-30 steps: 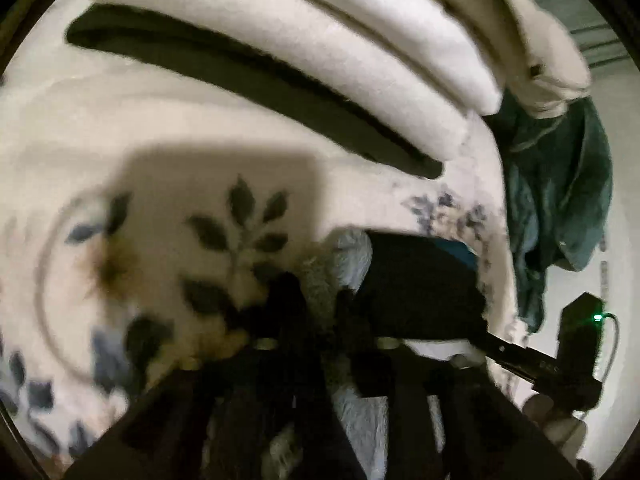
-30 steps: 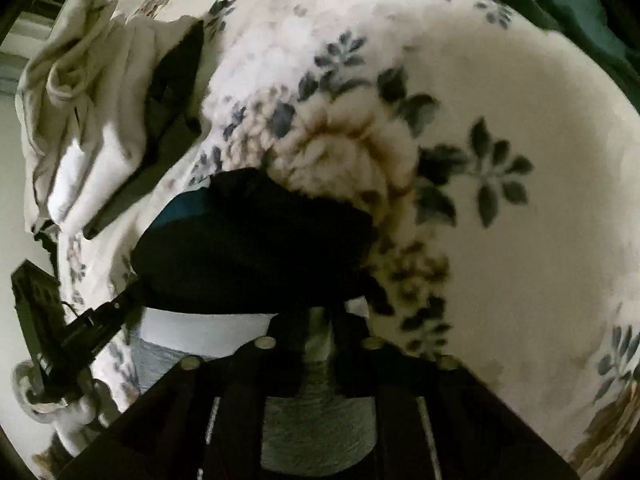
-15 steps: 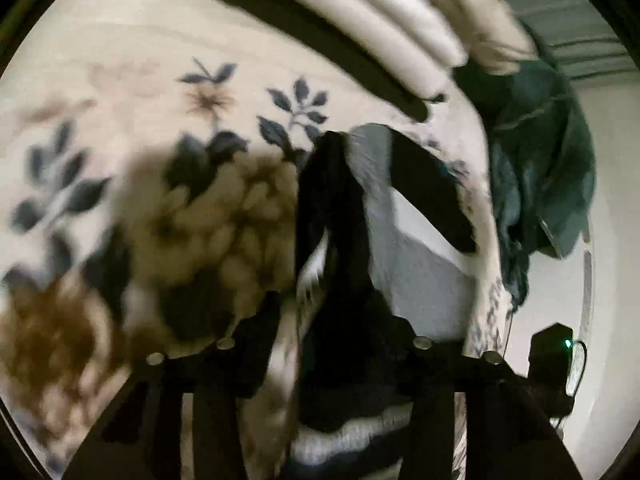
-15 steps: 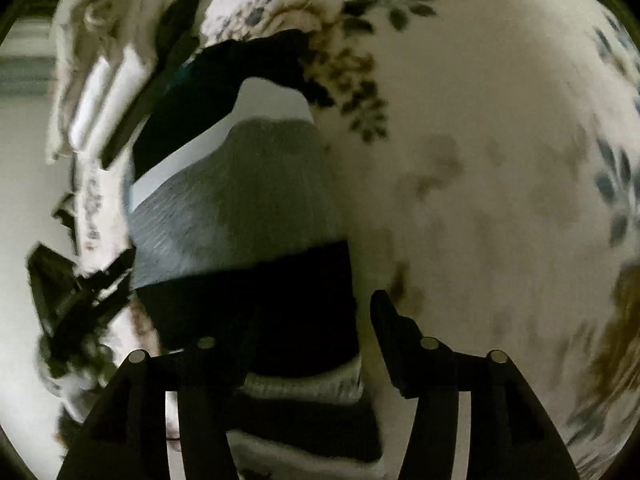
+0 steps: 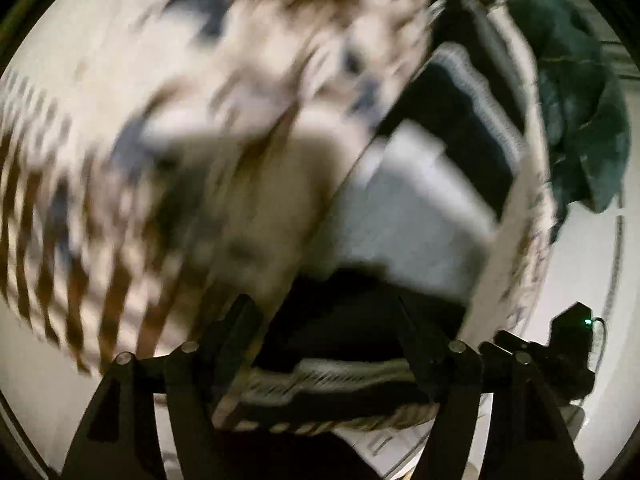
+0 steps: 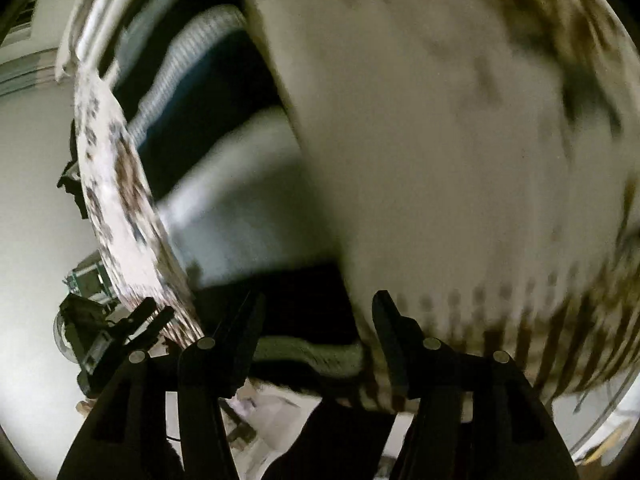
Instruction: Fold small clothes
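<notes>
A small folded garment with black, grey and white bands (image 5: 404,216) lies flat on the floral blanket (image 5: 168,128). It also shows in the right wrist view (image 6: 240,200). My left gripper (image 5: 326,320) is open and empty, its fingers spread just short of the garment's near black edge. My right gripper (image 6: 316,320) is open and empty too, spread in front of the same edge. Both views are motion-blurred.
A dark green cloth (image 5: 580,120) lies at the blanket's far right. A stack of folded pale clothes (image 6: 96,12) sits at the far end. The other gripper (image 5: 560,356) shows at the right edge. The blanket's edge (image 6: 120,208) runs along the left.
Both grippers opened and let go of the garment, then pulled back and away from it. The garment now lies folded flat on the blanket.
</notes>
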The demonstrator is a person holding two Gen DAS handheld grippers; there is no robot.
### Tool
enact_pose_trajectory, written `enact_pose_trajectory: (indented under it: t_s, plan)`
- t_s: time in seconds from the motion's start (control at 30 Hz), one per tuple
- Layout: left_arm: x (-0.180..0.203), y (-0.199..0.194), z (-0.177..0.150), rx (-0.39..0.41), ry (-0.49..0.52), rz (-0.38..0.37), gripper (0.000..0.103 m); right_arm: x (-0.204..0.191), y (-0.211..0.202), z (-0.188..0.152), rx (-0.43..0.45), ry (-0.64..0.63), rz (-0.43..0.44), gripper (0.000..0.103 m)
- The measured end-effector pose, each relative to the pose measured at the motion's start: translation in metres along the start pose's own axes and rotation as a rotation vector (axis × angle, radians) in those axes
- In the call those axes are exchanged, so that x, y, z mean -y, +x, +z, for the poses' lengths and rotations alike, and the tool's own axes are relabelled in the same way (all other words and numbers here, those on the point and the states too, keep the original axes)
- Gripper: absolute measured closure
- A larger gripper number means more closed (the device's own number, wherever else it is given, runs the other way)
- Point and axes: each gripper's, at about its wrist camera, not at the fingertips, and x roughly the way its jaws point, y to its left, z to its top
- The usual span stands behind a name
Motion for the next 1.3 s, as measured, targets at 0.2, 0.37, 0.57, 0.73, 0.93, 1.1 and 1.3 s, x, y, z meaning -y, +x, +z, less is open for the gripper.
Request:
enact_pose_trajectory:
  t_s: [0.2, 0.37, 0.57, 0.73, 0.93, 1.1, 1.3]
  plan:
    - [-0.003, 0.022, -0.035, 0.033, 0.039, 0.008, 0.100, 0.033, 0.056, -0.042, -0.055, 0.083, 0.045, 0.062]
    - [0.010, 0.005, -0.045, 0.116, 0.076, -0.013, 0.099, 0.019, 0.055, -0.076, 0.053, 0.024, 0.027, 0.101]
    - [0.014, -0.030, -0.047, 0.185, 0.066, -0.068, 0.099, -0.013, 0.044, -0.107, 0.054, -0.046, 0.014, 0.101]
    - [0.000, -0.017, -0.039, 0.182, 0.074, -0.017, 0.099, -0.031, 0.040, -0.116, 0.012, -0.095, 0.011, 0.101]
    - [-0.033, -0.005, -0.039, 0.147, 0.036, -0.006, 0.099, -0.029, 0.086, -0.109, -0.043, -0.076, -0.059, 0.102]
    - [-0.033, -0.005, -0.041, 0.075, 0.071, -0.077, 0.096, -0.022, 0.100, -0.090, -0.057, -0.081, -0.062, 0.096]
    - [-0.051, -0.024, -0.035, 0.101, 0.016, -0.232, 0.026, -0.010, 0.074, -0.078, -0.055, -0.070, 0.059, 0.040]
